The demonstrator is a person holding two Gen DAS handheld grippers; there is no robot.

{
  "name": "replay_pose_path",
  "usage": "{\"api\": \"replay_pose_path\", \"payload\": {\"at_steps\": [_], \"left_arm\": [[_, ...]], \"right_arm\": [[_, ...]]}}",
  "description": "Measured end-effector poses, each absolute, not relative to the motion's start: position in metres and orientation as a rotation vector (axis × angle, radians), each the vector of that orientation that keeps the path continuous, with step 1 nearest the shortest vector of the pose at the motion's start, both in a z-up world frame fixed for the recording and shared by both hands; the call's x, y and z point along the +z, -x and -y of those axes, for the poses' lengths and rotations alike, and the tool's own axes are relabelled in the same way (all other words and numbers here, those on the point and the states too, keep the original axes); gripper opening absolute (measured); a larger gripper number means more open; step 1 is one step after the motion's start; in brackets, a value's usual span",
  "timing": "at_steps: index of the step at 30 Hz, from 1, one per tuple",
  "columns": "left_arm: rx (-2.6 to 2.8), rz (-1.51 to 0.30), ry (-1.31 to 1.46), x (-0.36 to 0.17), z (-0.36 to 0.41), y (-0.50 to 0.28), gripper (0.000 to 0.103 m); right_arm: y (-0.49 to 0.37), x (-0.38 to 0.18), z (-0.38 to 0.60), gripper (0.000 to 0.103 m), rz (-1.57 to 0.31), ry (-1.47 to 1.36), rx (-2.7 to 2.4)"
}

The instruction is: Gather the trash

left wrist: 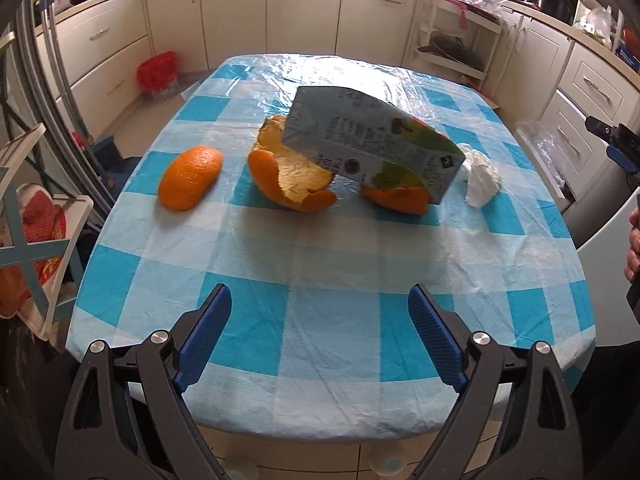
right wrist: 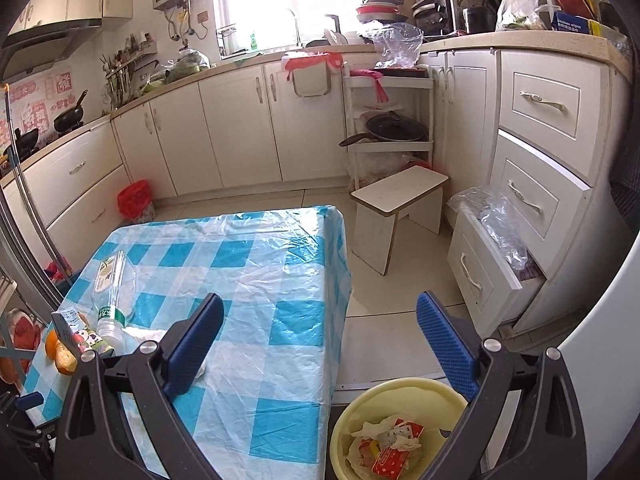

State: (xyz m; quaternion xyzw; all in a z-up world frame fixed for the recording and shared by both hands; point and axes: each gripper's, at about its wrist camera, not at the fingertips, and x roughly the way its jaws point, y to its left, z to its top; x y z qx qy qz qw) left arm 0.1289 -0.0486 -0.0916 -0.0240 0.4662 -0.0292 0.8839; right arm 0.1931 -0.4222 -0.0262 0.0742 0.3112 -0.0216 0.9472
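In the left wrist view a grey drink carton [left wrist: 372,140] lies tilted on orange peels: a big curled peel [left wrist: 292,172], a piece under the carton's right end [left wrist: 396,198], and a separate piece to the left [left wrist: 190,178]. A crumpled white tissue [left wrist: 482,178] lies right of the carton. My left gripper [left wrist: 320,332] is open and empty over the table's near edge. My right gripper [right wrist: 320,340] is open and empty above the table's right edge, over a yellow basin [right wrist: 352,412] on the floor holding a red wrapper and tissue. A clear plastic bottle [right wrist: 110,292] lies on the table.
The table has a blue-and-white checked cloth [left wrist: 320,248] under plastic film. A white stool [right wrist: 396,208] and an open drawer with a plastic bag [right wrist: 496,236] are right of the table. A red-lined bin [right wrist: 134,200] stands by the cabinets.
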Motion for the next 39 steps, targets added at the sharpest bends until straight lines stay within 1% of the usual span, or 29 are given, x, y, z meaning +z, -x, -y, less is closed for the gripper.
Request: {"api": "replay_pose_path", "payload": {"at_steps": [10,39], "left_arm": [[-0.031,-0.978,0.079,-0.102,0.032,-0.132,0.086],[-0.034,-0.993,0.064,-0.112,0.030,-0.131,0.086]], "right_arm": [[-0.195,-0.028,0.416,0.093,-0.645,-0.145,-0.025],[-0.200,-0.034,0.389,0.094,-0.671,-0.102,0.041]]}}
